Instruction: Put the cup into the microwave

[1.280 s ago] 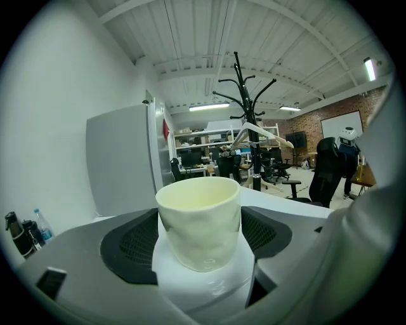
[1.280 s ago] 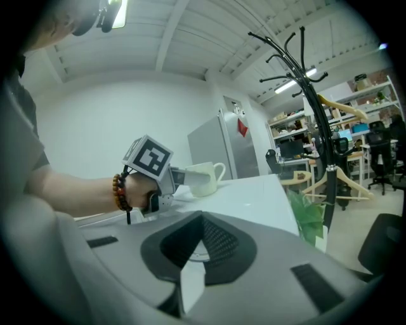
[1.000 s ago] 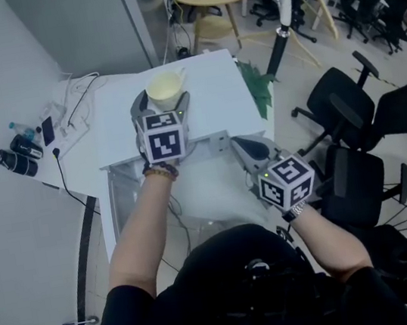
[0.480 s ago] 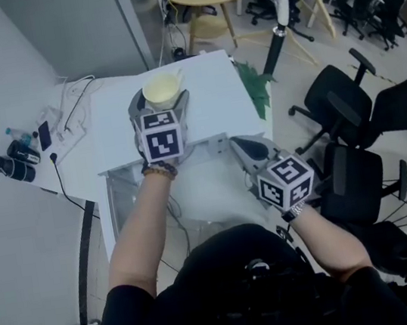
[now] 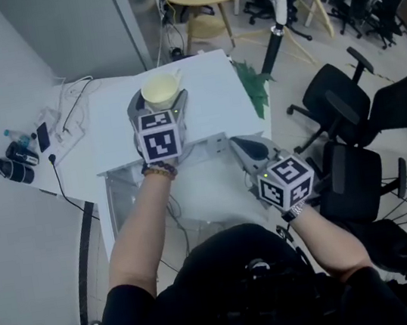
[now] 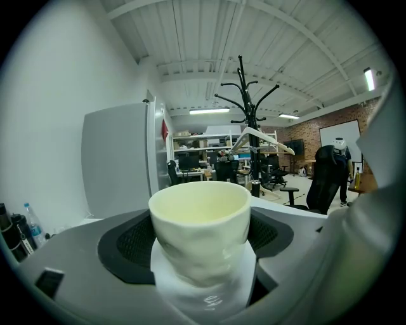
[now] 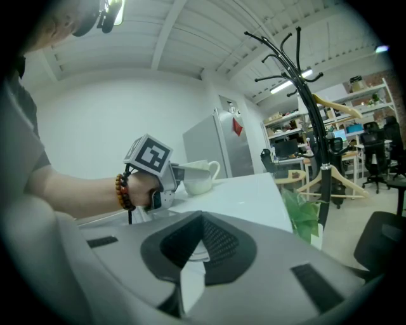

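Overhead and claw-level — shared cup [image 5: 161, 90]

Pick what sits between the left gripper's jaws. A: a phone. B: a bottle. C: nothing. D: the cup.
D: the left gripper view shows the cup pressed between the dark pads of the left gripper.

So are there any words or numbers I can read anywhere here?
No words or numbers can be read in these pictures.
Marker cubes: black-and-white square patterns, not letters.
White pad against the cup: a small mark, too blurred to read.
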